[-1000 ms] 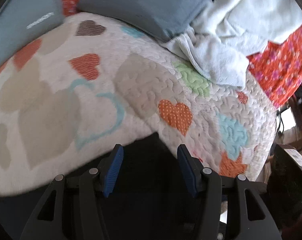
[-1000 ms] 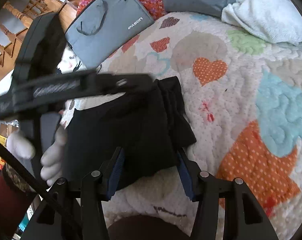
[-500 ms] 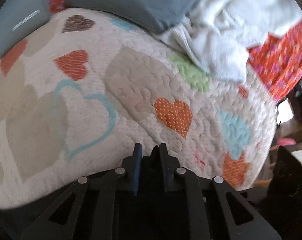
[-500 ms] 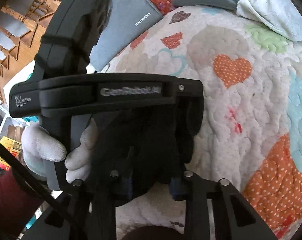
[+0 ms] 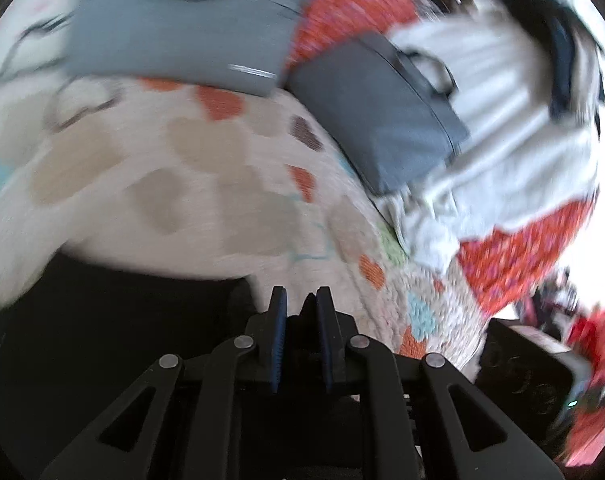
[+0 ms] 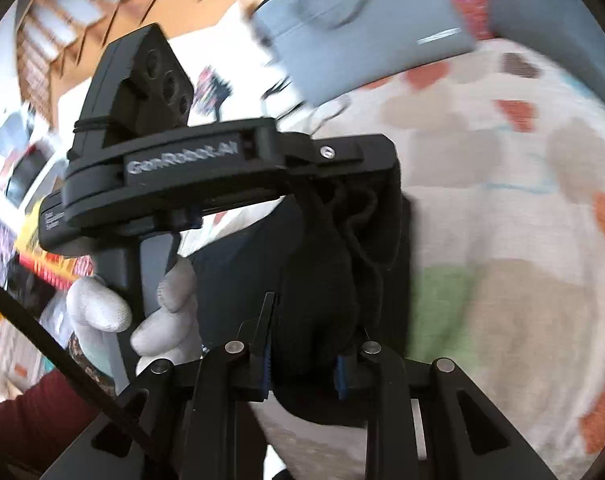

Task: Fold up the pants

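Observation:
The black pants (image 5: 114, 320) lie folded on a heart-patterned quilt (image 5: 190, 184). My left gripper (image 5: 301, 312) is shut on a pinch of the pants' edge. In the right wrist view the pants (image 6: 314, 280) hang bunched and lifted off the quilt (image 6: 502, 200). My right gripper (image 6: 302, 344) is shut on a thick fold of them. The left gripper's black body (image 6: 222, 168), held in a white-gloved hand (image 6: 158, 312), grips the same cloth just beyond my right fingers.
Two grey laptop bags (image 5: 190, 20) (image 5: 382, 112) lie at the far side of the bed. A white towel (image 5: 502, 140) and red floral fabric (image 5: 522, 248) sit to the right. A black box (image 5: 522, 380) stands off the bed's right edge.
Both grippers closed on the pants, then lifted and swung them left. The view now shows more of the bags and the wooden stair rails.

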`<move>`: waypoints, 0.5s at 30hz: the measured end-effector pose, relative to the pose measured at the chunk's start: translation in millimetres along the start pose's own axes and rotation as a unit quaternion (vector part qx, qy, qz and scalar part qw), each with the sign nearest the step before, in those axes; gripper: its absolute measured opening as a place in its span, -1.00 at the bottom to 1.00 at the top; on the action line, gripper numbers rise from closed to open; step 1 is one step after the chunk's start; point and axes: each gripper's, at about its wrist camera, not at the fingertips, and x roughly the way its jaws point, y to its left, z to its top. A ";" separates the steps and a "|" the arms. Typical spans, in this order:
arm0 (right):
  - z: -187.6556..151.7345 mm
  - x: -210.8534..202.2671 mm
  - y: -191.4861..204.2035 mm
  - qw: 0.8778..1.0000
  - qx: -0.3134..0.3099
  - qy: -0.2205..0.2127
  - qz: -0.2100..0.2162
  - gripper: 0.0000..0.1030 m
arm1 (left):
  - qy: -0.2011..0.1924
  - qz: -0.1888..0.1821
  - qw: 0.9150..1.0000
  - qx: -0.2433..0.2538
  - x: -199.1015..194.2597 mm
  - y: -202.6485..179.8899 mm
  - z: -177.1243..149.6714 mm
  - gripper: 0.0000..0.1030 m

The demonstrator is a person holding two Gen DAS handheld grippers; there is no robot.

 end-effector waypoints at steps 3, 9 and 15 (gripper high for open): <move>2.0 41.7 20.9 0.999 -0.023 0.042 0.002 -0.52 | -0.016 0.009 0.998 -0.061 -18.1 50.2 -17.0 -0.73; -6.6 111.8 44.0 0.991 -0.063 0.114 -0.011 -0.47 | -0.058 -0.006 0.986 -0.156 -60.1 113.9 -45.8 -0.72; -9.4 108.5 47.4 0.991 -0.042 0.125 0.031 0.21 | -0.128 -0.003 0.969 -0.210 -110.6 134.6 -74.3 -0.32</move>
